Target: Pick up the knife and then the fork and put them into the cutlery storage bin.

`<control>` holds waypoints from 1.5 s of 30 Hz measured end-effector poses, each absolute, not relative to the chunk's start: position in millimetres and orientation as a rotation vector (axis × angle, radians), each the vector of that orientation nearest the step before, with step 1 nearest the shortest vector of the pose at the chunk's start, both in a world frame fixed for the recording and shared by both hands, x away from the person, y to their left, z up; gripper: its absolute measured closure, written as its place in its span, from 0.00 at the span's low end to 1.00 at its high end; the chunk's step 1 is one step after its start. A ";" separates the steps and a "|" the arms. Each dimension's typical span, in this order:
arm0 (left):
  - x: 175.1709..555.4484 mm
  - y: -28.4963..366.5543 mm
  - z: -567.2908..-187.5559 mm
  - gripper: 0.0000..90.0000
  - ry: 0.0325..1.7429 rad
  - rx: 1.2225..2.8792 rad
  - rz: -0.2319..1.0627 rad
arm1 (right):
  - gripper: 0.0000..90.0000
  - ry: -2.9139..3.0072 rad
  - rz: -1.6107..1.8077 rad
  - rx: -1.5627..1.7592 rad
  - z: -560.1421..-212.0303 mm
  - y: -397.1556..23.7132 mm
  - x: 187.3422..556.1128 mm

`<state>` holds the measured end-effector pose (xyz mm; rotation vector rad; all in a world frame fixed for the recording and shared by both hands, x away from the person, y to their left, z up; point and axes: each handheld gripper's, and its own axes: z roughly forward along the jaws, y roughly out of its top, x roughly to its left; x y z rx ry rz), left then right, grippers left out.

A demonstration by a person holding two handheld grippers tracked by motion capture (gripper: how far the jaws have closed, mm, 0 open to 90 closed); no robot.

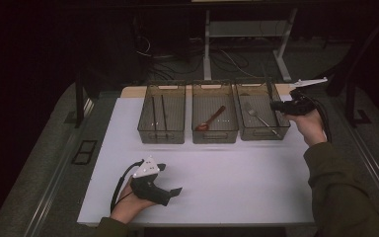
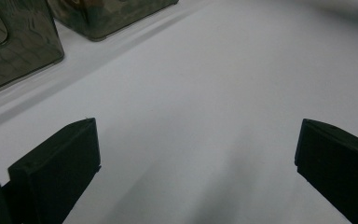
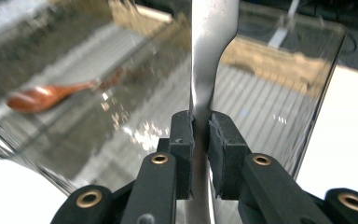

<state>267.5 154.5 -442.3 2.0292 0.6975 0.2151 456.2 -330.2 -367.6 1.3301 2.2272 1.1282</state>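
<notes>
**Fork handle pinched over the right-hand basket**

Tongs nearest the person come first: the left tongs (image 1: 173, 191) rest low on the white desk (image 1: 227, 187), held in the left hand (image 1: 128, 200), their two black jaws spread wide with bare desk between them and nothing gripped. Ahead of them and to their left, the left gripper view catches the corners of two mesh baskets.

Farther off, the right tongs (image 3: 201, 135) are pressed narrow on the flat metal handle of a fork (image 3: 209, 51), which runs up from between the pads. In the high view the right hand (image 1: 308, 126) holds these tongs at the right edge of the right basket (image 1: 262, 132), and the fork lies slanted inside it, tines away from the tongs. Beyond the right tongs, to their left, a reddish wooden spoon (image 1: 210, 120) lies in the middle basket (image 1: 215, 134). Farthest along the row, the left basket (image 1: 162, 136) holds two dark chopsticks (image 1: 158, 114).
</notes>
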 end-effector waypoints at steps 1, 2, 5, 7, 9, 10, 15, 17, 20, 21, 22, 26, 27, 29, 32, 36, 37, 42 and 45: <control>267.4 154.6 -442.2 0.00 0.698 2.028 0.215 | 0.88 2.240 1.108 1.341 -370.2 -330.1 457.4; 267.4 154.7 -442.2 0.00 0.698 2.029 0.215 | 0.88 2.252 1.082 1.348 -372.5 -330.0 458.4; 267.6 154.8 -442.3 0.00 0.698 2.030 0.215 | 0.88 2.285 1.032 1.365 -377.8 -330.1 461.2; 267.4 154.5 -442.3 0.00 0.698 2.029 0.215 | 0.88 2.304 1.008 1.375 -380.4 -329.8 462.8; 267.3 154.3 -442.3 0.00 0.698 2.029 0.213 | 0.88 2.323 0.986 1.382 -382.2 -329.2 464.1; 267.4 154.4 -442.4 0.00 0.696 2.031 0.213 | 0.88 2.331 0.980 1.389 -382.8 -328.6 464.6; 267.3 154.4 -442.2 0.00 0.697 2.029 0.213 | 0.88 2.386 0.899 1.390 -385.4 -324.8 468.9; 267.2 154.4 -442.1 0.00 0.697 2.029 0.213 | 0.88 2.402 0.883 1.385 -385.5 -322.9 470.8; 267.1 154.3 -442.0 0.00 0.695 2.031 0.212 | 0.88 2.430 0.848 1.381 -385.8 -319.1 474.4; 267.1 154.3 -442.0 0.00 0.695 2.031 0.213 | 0.88 2.436 0.832 1.385 -386.0 -317.6 475.7; 267.1 154.3 -442.0 0.00 0.695 2.031 0.212 | 0.88 2.444 0.816 1.381 -386.3 -316.3 477.2; 267.0 154.3 -442.1 0.00 0.694 2.031 0.213 | 0.88 2.480 0.752 1.364 -388.1 -310.3 482.1; 267.0 154.4 -442.1 0.00 0.695 2.031 0.212 | 0.88 2.486 0.737 1.363 -388.4 -308.6 482.9; 267.0 154.5 -442.0 0.00 0.695 2.030 0.213 | 0.88 2.500 0.713 1.356 -389.1 -305.9 484.9; 266.8 154.6 -442.0 0.00 0.694 2.031 0.213 | 0.86 2.514 0.690 1.354 -389.9 -302.7 486.8; 266.7 154.8 -441.9 0.00 0.695 2.031 0.213 | 0.80 2.479 0.747 1.356 -384.9 -303.6 486.7; 266.7 154.8 -441.8 0.00 0.695 2.031 0.214 | 0.78 2.471 0.757 1.353 -383.9 -304.0 486.1; 266.6 154.4 -441.9 0.00 0.694 2.033 0.215 | 0.63 2.427 0.857 1.379 -377.6 -309.7 482.4; 266.7 154.6 -441.8 0.00 0.694 2.033 0.216 | 0.56 2.410 0.941 1.390 -374.4 -313.5 479.8</control>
